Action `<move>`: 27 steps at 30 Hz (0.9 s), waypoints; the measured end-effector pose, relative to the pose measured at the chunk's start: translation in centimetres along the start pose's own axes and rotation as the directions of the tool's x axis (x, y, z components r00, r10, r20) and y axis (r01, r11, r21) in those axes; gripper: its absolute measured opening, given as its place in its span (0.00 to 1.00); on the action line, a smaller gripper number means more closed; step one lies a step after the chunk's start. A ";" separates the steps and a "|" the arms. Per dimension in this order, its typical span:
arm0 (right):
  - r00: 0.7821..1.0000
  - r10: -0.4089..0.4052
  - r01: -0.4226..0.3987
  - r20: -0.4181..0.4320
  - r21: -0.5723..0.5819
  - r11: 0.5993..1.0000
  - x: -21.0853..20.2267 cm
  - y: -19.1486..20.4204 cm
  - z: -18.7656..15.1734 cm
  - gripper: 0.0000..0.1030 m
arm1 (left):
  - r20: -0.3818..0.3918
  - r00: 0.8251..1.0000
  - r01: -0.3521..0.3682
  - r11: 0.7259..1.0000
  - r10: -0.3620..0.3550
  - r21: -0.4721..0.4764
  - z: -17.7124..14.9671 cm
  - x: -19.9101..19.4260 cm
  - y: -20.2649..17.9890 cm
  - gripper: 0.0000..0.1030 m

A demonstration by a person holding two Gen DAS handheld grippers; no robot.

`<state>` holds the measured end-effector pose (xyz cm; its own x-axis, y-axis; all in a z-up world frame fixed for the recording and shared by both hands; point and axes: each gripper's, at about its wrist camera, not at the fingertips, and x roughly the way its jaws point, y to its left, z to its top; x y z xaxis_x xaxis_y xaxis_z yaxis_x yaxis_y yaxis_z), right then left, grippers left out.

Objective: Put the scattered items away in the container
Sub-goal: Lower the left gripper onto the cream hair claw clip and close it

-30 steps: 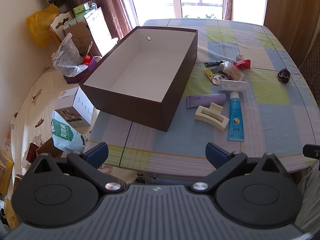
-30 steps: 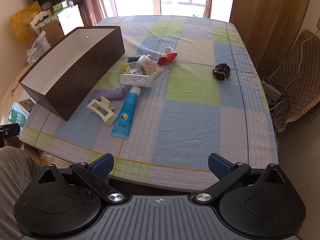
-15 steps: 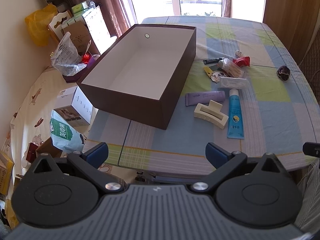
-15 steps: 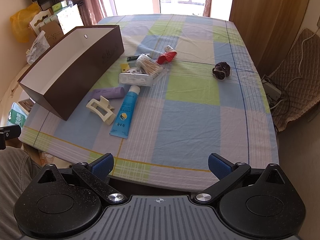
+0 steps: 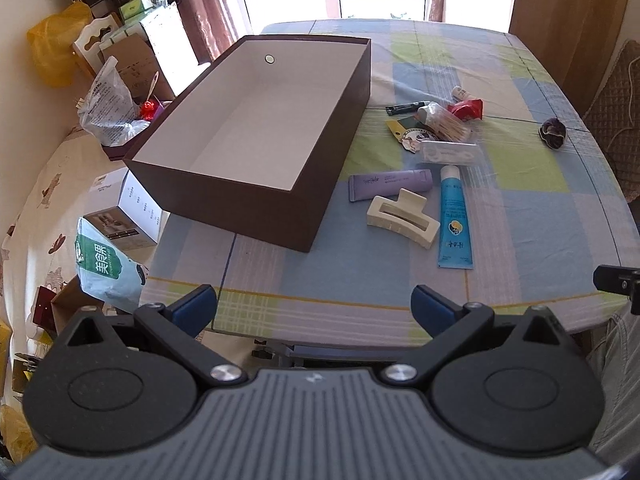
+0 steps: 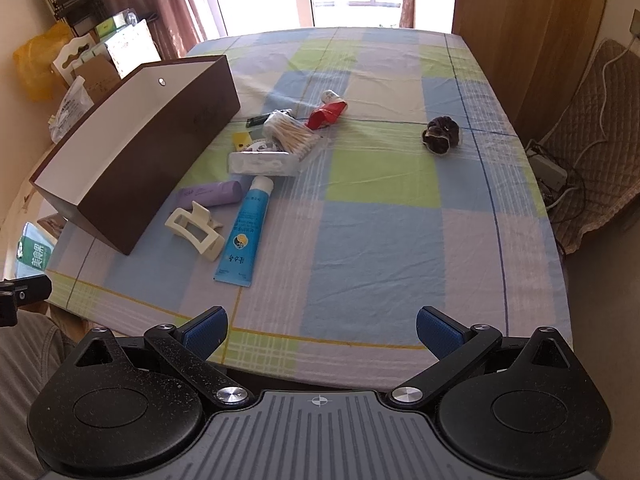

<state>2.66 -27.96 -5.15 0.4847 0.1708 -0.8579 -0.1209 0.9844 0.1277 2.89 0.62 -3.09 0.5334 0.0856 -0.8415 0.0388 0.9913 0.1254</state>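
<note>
Left wrist: left gripper (image 5: pixel 314 306) spread; brown box (image 5: pixel 224 200) empty.

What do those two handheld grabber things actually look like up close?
Both match: the left gripper and right gripper have black linkage arms with silver screws, round black housings, a ribbed grey body, and blue-padded fingers.

Left tool (image 5: pixel 314 304) nearer box (image 5: pixel 308 204) — right tool (image 6: pixel 322 326) edged forward.
</note>
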 end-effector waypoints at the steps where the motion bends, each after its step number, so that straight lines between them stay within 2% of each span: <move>1: 1.000 0.004 -0.004 -0.004 0.005 1.000 0.2 -0.2 0.0 1.00 | 0.003 1.000 0.008 1.000 -0.008 0.002 0.1 0.2 -0.1 0.99; 9: 1.000 0.002 0.000 -0.025 0.076 0.997 2.1 -2.3 0.3 1.00 | 0.002 0.997 0.076 0.995 -0.077 0.067 0.9 2.9 -2.5 0.97; 14: 1.000 -0.012 0.014 -0.026 0.096 0.995 4.3 -3.7 1.2 1.00 | -0.013 0.996 0.084 0.994 -0.084 0.071 1.4 5.0 -3.5 0.97; 19: 1.000 0.006 -0.005 -0.009 0.113 0.994 6.7 -4.6 2.0 1.00 | -0.024 0.995 0.093 0.993 -0.092 0.067 1.9 7.2 -4.3 0.95; 27: 1.000 0.021 -0.019 -0.008 0.154 0.988 10.1 -6.2 3.6 1.00 | -0.050 0.993 0.109 0.994 -0.108 0.026 2.8 11.7 -5.2 0.85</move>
<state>11.40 -32.17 -12.84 0.4746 0.1911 -0.8592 0.0045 0.9756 0.2195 11.30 -3.80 -12.08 0.4834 -0.0168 -0.8752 0.1188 0.9918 0.0466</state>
